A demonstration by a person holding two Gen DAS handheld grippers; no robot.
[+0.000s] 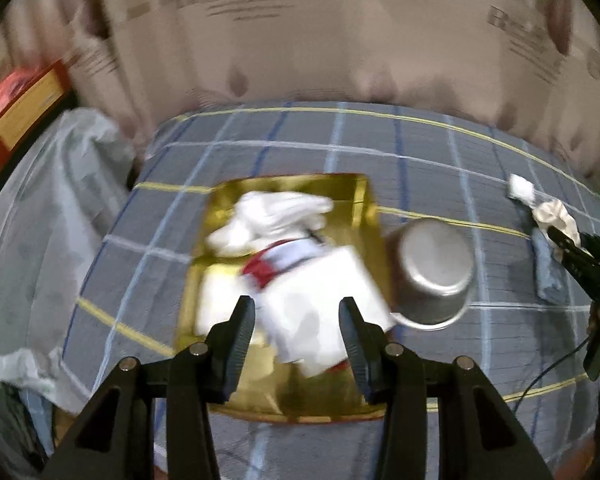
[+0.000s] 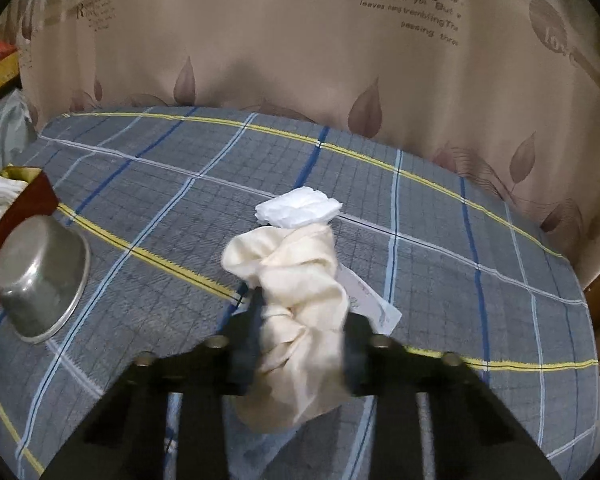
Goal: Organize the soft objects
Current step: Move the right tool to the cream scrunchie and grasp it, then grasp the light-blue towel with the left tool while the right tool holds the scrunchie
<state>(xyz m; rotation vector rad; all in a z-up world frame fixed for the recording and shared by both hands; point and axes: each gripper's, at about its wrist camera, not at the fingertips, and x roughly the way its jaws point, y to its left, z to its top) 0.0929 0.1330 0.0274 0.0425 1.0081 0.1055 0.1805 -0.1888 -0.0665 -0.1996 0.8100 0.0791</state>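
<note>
We are clamping our right hand-held gripper (image 2: 302, 320) on the cream cloth (image 2: 296, 280) mid-bed, while our left hand-held gripper (image 1: 298, 320), jaws apart and empty, is hovering over the gold box (image 1: 364, 200) near the bed's (image 2: 440, 280) left edge.

blurred: white items in gold box (image 1: 364, 200) | hidden: blue packet (image 2: 380, 304) under cream cloth (image 2: 300, 280)

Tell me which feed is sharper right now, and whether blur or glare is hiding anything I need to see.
Right wrist view is sharper: the cream cloth between the right gripper fingers reads clearly, only the fingers look soft. Left wrist view is motion-smeared: the white items in the gold box and the metal pot blur, and the box lining glares. Both views bend the plaid bedsheet lines toward the edges.
</note>
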